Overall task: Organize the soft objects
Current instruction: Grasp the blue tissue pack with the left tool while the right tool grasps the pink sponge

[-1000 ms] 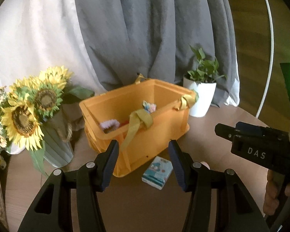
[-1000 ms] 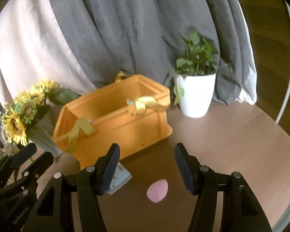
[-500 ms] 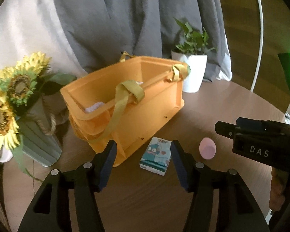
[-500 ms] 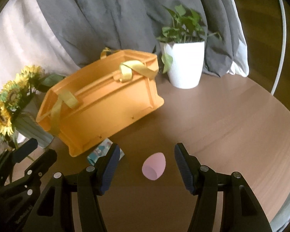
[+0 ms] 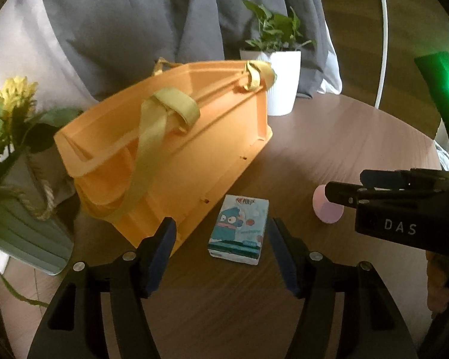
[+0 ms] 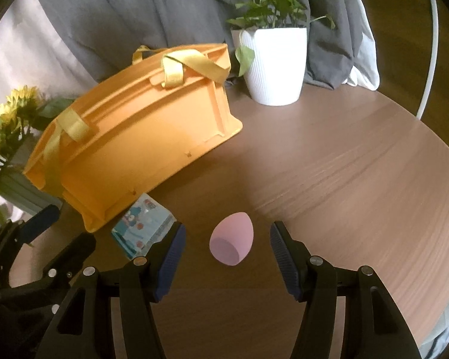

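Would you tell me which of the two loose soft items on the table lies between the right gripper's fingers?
The pink egg-shaped sponge lies there; the tissue pack sits nearer the orange basket.

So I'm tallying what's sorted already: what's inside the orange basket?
From both views only the orange basket's outer wall, rim and yellow straps show. Its interior is hidden, so any contents cannot be seen.

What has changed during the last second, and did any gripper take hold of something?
Both grippers came down and forward: the left gripper now frames the tissue pack, and the right gripper now frames the pink sponge. Neither has grasped anything; both jaws stay wide open. The pack, the sponge, the orange basket and the white plant pot seem to lie where they were on the table.
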### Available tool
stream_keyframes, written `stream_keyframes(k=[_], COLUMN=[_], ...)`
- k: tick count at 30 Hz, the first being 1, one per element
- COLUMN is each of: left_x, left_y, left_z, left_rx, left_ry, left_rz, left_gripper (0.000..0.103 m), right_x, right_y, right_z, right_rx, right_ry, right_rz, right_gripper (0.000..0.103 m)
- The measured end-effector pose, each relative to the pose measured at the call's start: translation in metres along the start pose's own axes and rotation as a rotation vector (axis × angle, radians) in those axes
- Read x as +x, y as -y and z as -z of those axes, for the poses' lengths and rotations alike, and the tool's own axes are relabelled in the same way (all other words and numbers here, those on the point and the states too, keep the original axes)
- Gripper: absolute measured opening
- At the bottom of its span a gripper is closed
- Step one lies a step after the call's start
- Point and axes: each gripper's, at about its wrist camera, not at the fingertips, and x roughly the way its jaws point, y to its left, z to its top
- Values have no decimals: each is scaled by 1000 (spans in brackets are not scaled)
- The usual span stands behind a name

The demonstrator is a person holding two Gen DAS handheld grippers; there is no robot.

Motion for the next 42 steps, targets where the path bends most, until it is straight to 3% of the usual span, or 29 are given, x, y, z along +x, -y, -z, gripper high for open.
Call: stream_keyframes(k=[12,30,35,40,42], left_x=[32,67,67,66,62], left_y=[2,7,7,10,10], left_z=[10,11,12,13,14], left_rx=[17,6,-1,-16,-26], left_ry=[-64,-122,-123,-117,-115], left_rz=[49,58,69,56,50], left_gripper=[66,66,56,55,55], right_x=[26,48,49,46,45], right_y=[1,5,7,4,3], right_z=[1,3,3,5,6], right_rx=[2,6,4,-24,-35], right_ry=[-63,-119,-122,-120,-119], right_rz=[19,25,21,-2,-5], right_gripper=[60,59,53,41,40])
